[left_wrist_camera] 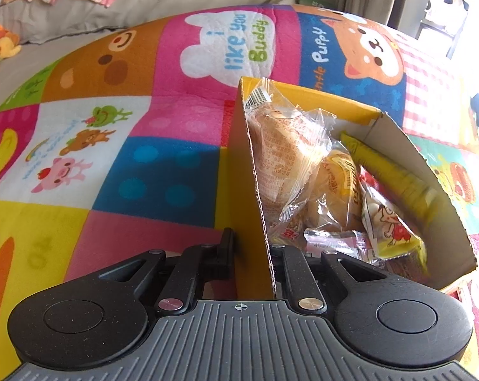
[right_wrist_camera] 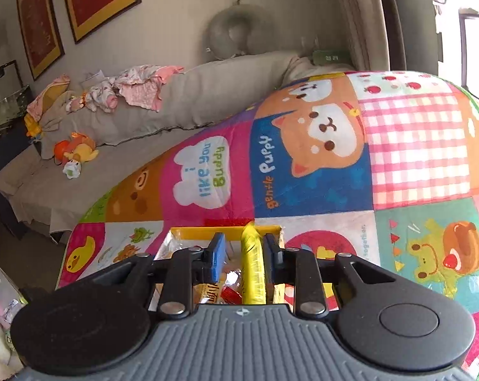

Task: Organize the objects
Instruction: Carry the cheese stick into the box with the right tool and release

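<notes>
The yellow box (left_wrist_camera: 239,171) of wrapped snacks (left_wrist_camera: 290,162) sits on the patchwork mat (left_wrist_camera: 128,120), its near wall clenched in my left gripper (left_wrist_camera: 250,247). My right gripper (right_wrist_camera: 244,254) hovers above the box, its jaws parted and gripping nothing, a yellow packet (right_wrist_camera: 253,273) lying in the box below them. Left of the box the mat lies open to its edge.

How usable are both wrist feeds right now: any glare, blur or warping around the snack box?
Left wrist: daylight blows out the window at the top right, the box throws a shadow leftward on the mat, and the yellow packet is smeared. Right wrist: fisheye bulges the mat, window bright, yellow stick sharp.
</notes>
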{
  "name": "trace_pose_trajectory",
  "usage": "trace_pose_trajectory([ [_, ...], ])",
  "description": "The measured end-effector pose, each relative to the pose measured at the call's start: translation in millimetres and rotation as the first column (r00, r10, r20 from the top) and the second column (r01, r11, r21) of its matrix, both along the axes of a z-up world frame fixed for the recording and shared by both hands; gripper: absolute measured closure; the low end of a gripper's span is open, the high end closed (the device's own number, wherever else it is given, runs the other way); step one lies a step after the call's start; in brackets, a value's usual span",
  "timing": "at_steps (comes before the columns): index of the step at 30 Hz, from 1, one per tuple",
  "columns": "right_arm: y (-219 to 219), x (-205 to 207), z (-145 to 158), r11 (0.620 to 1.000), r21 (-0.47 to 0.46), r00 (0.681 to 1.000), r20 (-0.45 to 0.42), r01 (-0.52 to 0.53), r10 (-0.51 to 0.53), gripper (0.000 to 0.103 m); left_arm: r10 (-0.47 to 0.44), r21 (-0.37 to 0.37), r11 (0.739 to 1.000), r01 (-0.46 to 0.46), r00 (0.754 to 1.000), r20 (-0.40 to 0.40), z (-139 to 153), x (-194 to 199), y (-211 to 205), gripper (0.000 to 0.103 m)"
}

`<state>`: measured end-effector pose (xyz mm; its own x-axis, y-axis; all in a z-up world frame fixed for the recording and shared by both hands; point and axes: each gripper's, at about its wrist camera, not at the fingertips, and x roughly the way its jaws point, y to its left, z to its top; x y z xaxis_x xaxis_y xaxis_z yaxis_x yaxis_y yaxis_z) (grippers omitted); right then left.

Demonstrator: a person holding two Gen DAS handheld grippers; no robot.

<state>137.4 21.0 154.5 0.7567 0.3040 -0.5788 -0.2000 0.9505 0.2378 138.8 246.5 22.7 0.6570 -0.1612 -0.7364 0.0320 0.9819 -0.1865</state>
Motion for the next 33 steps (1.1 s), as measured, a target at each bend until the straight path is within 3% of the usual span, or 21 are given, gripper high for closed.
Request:
trace_pose_trajectory([
  [5,-39.2,-7.1,-28.9,0.997,-0.031,0.996,-0.047,0.071,-0.073,0.066,0.002,-0.001,1.000,-0.002,1.000,0.003,-0.2,-0.4,0.1,0.090],
  [9,-76.7,-23.7,-59.1,0.988,-0.083,0.987,-0.084,0.127,-0.134,0.045,0.002,0.001,1.000,-0.002,1.000,0.002,-0.1,-0.6,-0.1,0.090],
  [17,-121.8,-51.2,-112.1,0.970,-0.175,0.970,-0.143,0.171,-0.197,0.037,0.001,0.006,1.000,-0.001,1.000,0.003,0.2,-1.4,-0.9,0.090],
  [23,-130.7,-68.4,-136.1,0.968,-0.120,0.967,-0.098,0.221,-0.233,0.028,-0.002,0.007,1.000,0.002,1.000,0.010,-0.1,-2.5,-0.5,0.089],
  [27,-124.0,-84.4,-138.5,0.959,-0.130,0.967,0.001,0.252,-0.254,0.027,-0.012,0.015,1.000,0.012,1.000,0.009,0.1,-1.3,-1.0,0.089],
  [29,-122.7,-90.3,-133.5,0.961,-0.124,0.969,0.055,0.248,-0.242,0.020,-0.017,0.019,1.000,0.017,1.000,0.006,0.4,-1.2,-1.4,0.089],
  [30,-122.3,-90.7,-132.7,0.963,-0.123,0.970,0.062,0.241,-0.235,0.015,-0.018,0.020,1.000,0.018,1.000,0.006,0.3,-1.3,-1.4,0.089],
  [33,-117.3,-81.6,-134.8,0.971,-0.149,0.983,0.013,0.185,-0.185,0.014,-0.019,0.021,1.000,0.019,1.000,0.005,0.4,-1.1,-1.5,0.089],
])
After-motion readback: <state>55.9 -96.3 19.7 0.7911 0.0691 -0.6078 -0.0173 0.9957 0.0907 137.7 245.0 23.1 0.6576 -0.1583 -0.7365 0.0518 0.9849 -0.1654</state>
